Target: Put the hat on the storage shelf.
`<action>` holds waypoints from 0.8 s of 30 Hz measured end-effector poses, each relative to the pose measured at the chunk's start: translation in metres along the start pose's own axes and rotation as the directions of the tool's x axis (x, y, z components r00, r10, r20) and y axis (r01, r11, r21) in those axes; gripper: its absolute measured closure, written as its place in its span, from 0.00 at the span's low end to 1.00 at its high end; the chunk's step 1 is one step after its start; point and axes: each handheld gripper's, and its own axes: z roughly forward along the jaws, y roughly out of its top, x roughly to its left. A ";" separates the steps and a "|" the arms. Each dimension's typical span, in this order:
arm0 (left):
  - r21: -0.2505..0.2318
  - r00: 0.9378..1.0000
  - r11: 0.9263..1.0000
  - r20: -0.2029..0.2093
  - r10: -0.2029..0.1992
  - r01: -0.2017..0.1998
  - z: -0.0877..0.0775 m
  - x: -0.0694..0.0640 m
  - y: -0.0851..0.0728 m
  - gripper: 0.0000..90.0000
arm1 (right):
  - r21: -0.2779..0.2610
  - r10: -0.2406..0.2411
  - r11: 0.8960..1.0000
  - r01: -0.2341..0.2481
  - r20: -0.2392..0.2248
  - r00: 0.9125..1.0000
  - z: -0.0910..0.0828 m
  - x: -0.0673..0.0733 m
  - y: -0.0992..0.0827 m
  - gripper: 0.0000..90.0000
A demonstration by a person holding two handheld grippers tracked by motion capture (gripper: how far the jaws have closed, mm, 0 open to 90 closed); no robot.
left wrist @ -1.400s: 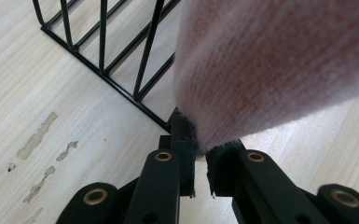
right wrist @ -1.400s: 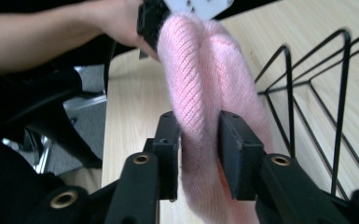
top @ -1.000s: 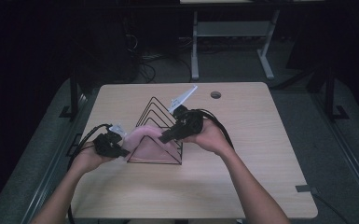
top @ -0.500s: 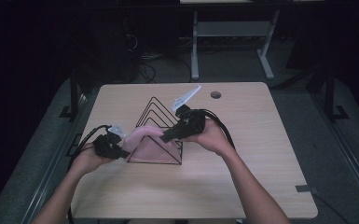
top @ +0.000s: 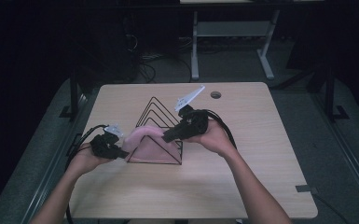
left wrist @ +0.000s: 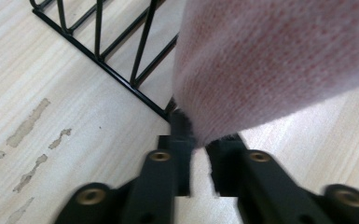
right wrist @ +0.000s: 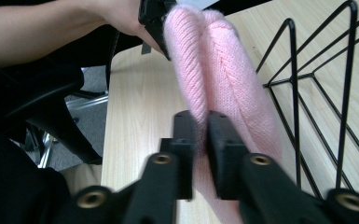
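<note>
While I watch frame centre, left gripper [top: 121, 153] and right gripper [top: 166, 137] each pinch the pink knit cloth [top: 142, 140] at the wire rack [top: 156, 107]

A: Any writing to read here, a label, a brand, a number?

B: None that I can make out. The bench [top: 261, 154] is plain pale wood with no print on it.

A: And on the pink knit cloth [right wrist: 224, 60] or the black wire rack [top: 161, 116]?

B: No tag, no lettering, no sign on either.
</note>
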 end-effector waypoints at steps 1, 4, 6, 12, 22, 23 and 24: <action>0.002 1.000 1.000 0.006 0.002 -0.002 0.001 -0.001 0.000 0.94 | 0.000 -0.018 1.000 0.018 0.005 1.000 0.001 0.000 0.000 0.92; 0.003 1.000 1.000 0.006 0.011 -0.011 0.001 -0.002 -0.001 0.94 | 0.006 -0.007 1.000 0.007 0.006 1.000 0.001 0.000 -0.001 0.93; 0.001 1.000 1.000 0.001 0.005 -0.005 0.000 -0.002 -0.001 0.91 | 0.004 -0.005 1.000 0.005 0.007 1.000 0.001 0.000 -0.001 0.92; -0.027 1.000 1.000 -0.010 -0.005 0.005 -0.008 -0.002 -0.003 0.77 | -0.030 0.023 0.999 -0.022 0.037 0.999 -0.008 0.001 -0.006 0.80; -0.061 1.000 0.998 -0.025 0.006 -0.007 -0.021 -0.007 -0.003 0.62 | -0.039 0.062 0.998 -0.059 0.097 0.993 -0.021 0.002 -0.027 0.62; -0.061 1.000 0.998 -0.024 0.007 -0.009 -0.022 -0.008 -0.003 0.62 | -0.039 0.082 0.996 -0.078 0.101 0.991 -0.024 0.002 -0.029 0.61; -0.066 1.000 0.998 -0.024 0.007 -0.008 -0.022 -0.009 -0.002 0.62 | -0.041 0.089 0.996 -0.085 0.106 0.990 -0.025 0.002 -0.031 0.60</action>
